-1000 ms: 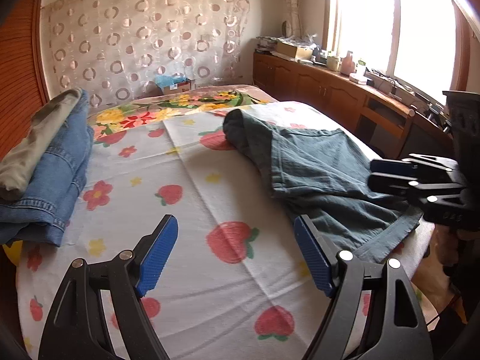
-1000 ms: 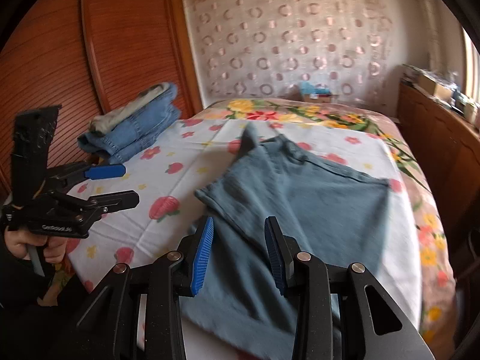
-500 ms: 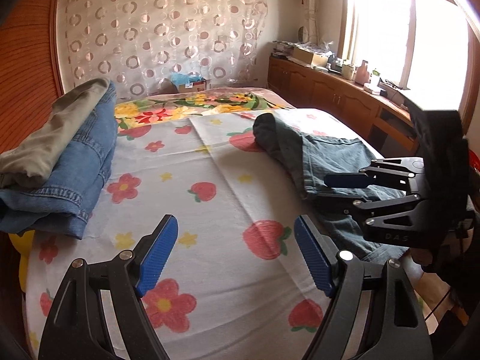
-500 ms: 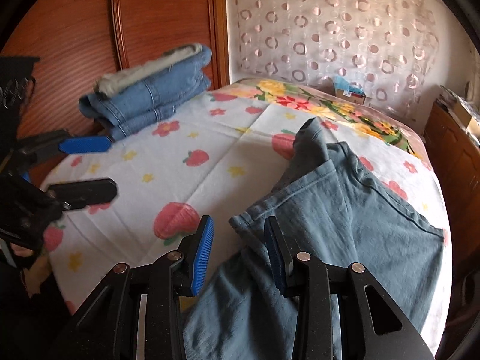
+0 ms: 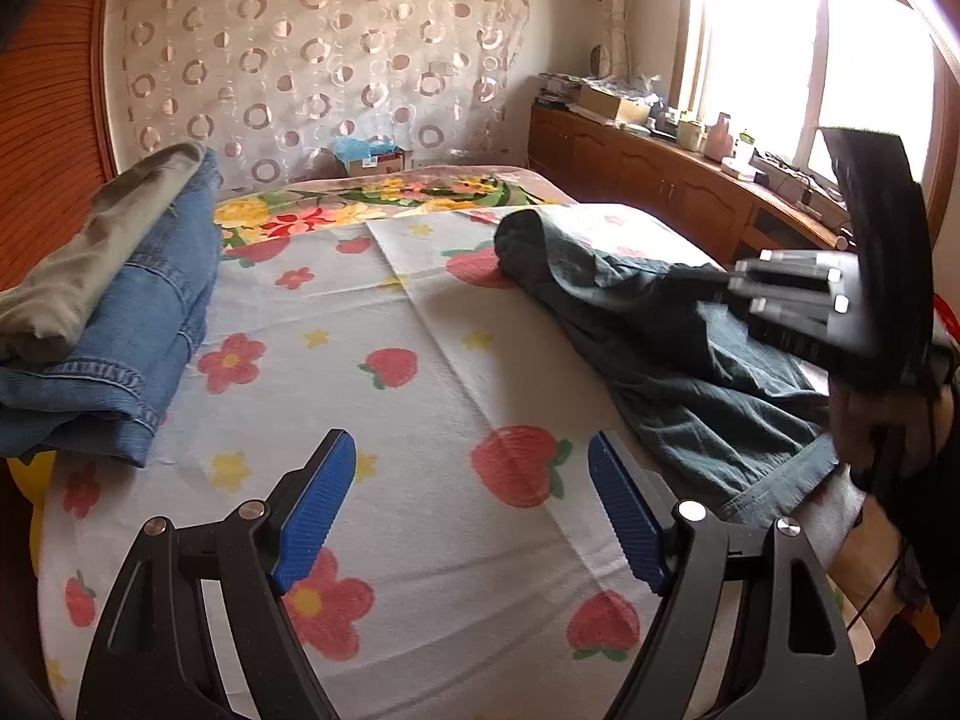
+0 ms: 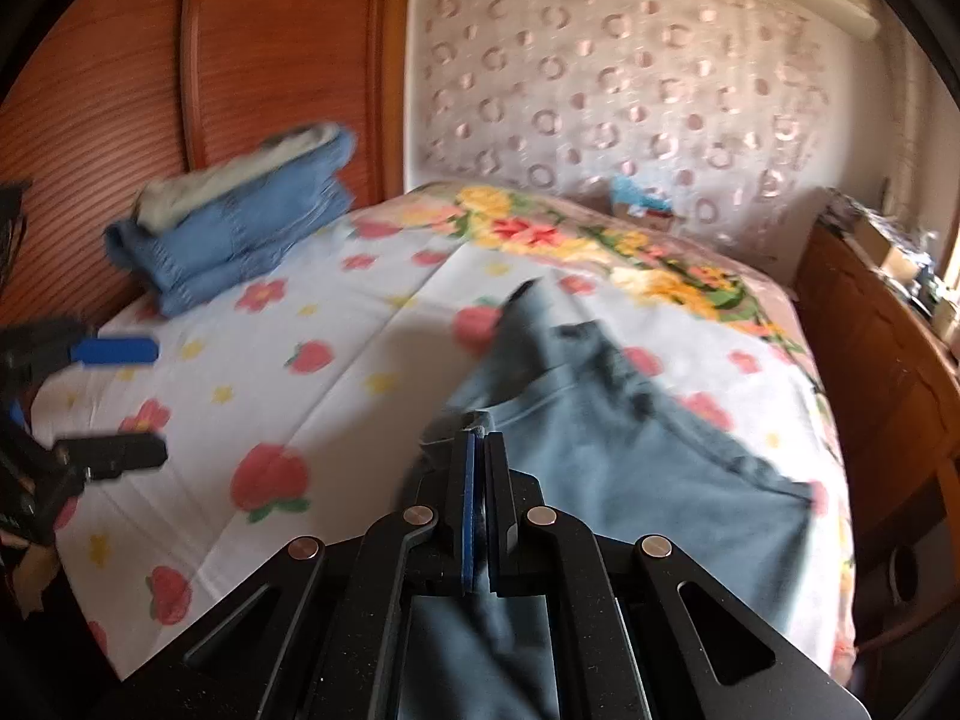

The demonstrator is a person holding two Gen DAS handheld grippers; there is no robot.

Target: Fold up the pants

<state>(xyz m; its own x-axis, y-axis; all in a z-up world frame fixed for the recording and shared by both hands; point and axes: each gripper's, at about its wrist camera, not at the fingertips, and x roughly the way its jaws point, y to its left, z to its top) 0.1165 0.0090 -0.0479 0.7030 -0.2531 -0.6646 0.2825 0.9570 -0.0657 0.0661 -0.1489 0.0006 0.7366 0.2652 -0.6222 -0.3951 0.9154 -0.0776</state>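
Grey-blue pants (image 6: 630, 456) lie rumpled on the right half of the bed; they also show in the left wrist view (image 5: 678, 354). My right gripper (image 6: 477, 438) is shut on a fold of the pants near their left edge and lifts it slightly; it also shows in the left wrist view (image 5: 744, 285). My left gripper (image 5: 474, 510) is open and empty above the bedsheet (image 5: 420, 396), left of the pants' hem. Its blue pads show in the right wrist view (image 6: 114, 351).
A stack of folded blue jeans with a beige garment on top (image 5: 114, 312) lies at the bed's left side by the wooden wardrobe (image 6: 252, 60). A wooden cabinet (image 5: 660, 180) with clutter runs along the right under the window. A curtain hangs behind the bed.
My right gripper has closed on a fold of the pants and pulled it up. My left gripper stayed open and shifted slightly.
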